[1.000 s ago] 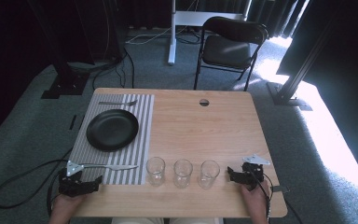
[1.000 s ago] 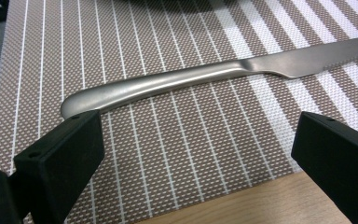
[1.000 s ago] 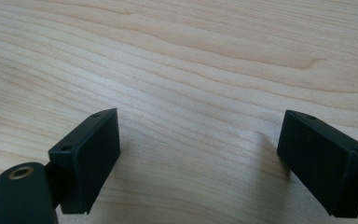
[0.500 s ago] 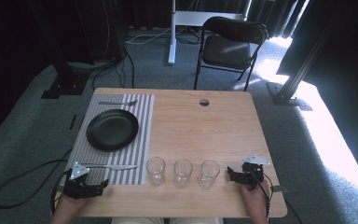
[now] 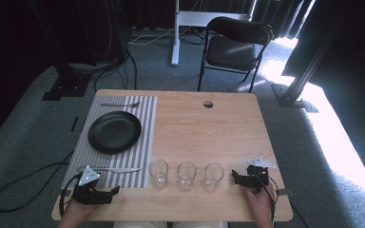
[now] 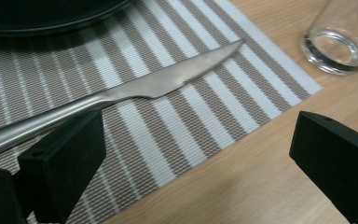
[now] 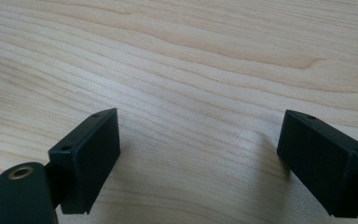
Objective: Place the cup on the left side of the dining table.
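Note:
A steel table knife [image 5: 110,169] [image 6: 135,91] lies on the near strip of the striped placemat [image 5: 138,142] [image 6: 177,121], its blade pointing toward the glasses. My left gripper [image 5: 109,192] [image 6: 205,158] hovers low at the table's front left, just in front of the knife. Its jaws stand wide open with nothing between them. My right gripper [image 5: 236,176] [image 7: 200,158] rests at the front right over bare wood, open and empty, pointing at the nearest glass [image 5: 213,176].
A black plate [image 5: 114,131] sits on the placemat, with a fork [image 5: 120,104] beyond it. Three clear glasses stand in a row near the front edge, the leftmost [image 5: 158,174] [image 6: 340,44] by the mat's corner. The table has a cable hole [image 5: 208,104]; a chair [image 5: 235,45] stands behind.
My left gripper has slid a little to the right along the front edge, staying open. The right gripper and everything on the table have kept still.

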A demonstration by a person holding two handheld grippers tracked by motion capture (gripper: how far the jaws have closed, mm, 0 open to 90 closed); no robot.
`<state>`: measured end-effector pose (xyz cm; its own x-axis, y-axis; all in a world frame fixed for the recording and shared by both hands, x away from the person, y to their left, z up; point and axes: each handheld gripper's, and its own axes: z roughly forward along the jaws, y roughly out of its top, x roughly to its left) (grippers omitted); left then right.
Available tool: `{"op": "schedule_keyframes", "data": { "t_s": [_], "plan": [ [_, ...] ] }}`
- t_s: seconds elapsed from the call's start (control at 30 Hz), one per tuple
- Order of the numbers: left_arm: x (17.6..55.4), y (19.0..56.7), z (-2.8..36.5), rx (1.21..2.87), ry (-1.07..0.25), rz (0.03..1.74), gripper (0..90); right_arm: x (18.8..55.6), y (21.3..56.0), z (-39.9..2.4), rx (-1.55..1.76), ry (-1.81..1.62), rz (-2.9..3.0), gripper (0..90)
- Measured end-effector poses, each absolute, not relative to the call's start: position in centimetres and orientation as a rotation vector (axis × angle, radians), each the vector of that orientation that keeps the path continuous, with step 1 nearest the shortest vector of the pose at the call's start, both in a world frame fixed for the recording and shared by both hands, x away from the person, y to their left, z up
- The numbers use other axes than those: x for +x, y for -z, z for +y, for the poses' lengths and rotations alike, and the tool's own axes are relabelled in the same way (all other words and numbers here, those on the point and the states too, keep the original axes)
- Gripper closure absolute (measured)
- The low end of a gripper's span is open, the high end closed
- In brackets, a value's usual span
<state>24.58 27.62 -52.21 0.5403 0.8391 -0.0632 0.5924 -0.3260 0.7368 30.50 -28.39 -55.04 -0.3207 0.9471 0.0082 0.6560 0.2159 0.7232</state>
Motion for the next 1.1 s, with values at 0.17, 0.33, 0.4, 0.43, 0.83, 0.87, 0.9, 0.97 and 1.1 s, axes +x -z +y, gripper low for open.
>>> {"op": "schedule_keyframes", "data": {
  "t_s": [0.17, 0.33, 0.4, 0.43, 0.83, 0.87, 0.9, 0.97, 1.1],
  "plan": [
    [24.4, 52.0, 26.4, 2.068, -0.419, 1.1, 4.0, 30.5, 55.0, -28.4, 1.481, -0.887, 2.056, 12.5],
    [24.3, 52.0, 25.5, 2.082, -0.406, 1.07, 4.0, 30.5, 55.0, -28.4, 1.482, -0.887, 2.057, 12.5],
    [24.3, 51.9, 25.3, 2.077, -0.388, 1.057, 4.0, 30.5, 55.0, -28.4, 1.481, -0.887, 2.057, 12.5],
    [24.3, 51.9, 25.0, 2.072, -0.383, 1.042, 4.0, 30.5, 55.0, -28.4, 1.482, -0.887, 2.057, 12.5],
    [24.3, 51.8, 23.0, 2.106, -0.357, 0.966, 4.1, 30.5, 55.0, -28.4, 1.482, -0.887, 2.056, 12.5],
    [24.3, 51.8, 23.0, 2.106, -0.357, 0.966, 4.8, 30.5, 55.0, -28.4, 1.482, -0.887, 2.056, 12.5],
    [24.3, 51.8, 22.9, 2.099, -0.35, 0.959, 4.8, 30.5, 55.0, -28.4, 1.482, -0.887, 2.056, 12.5],
    [24.3, 51.7, 22.4, 2.104, -0.339, 0.946, 5.0, 30.5, 55.0, -28.4, 1.483, -0.887, 2.056, 12.5],
    [24.4, 51.8, 22.0, 2.109, -0.331, 0.936, 5.0, 30.5, 55.0, -28.4, 1.482, -0.887, 2.056, 12.5]
  ]
}}
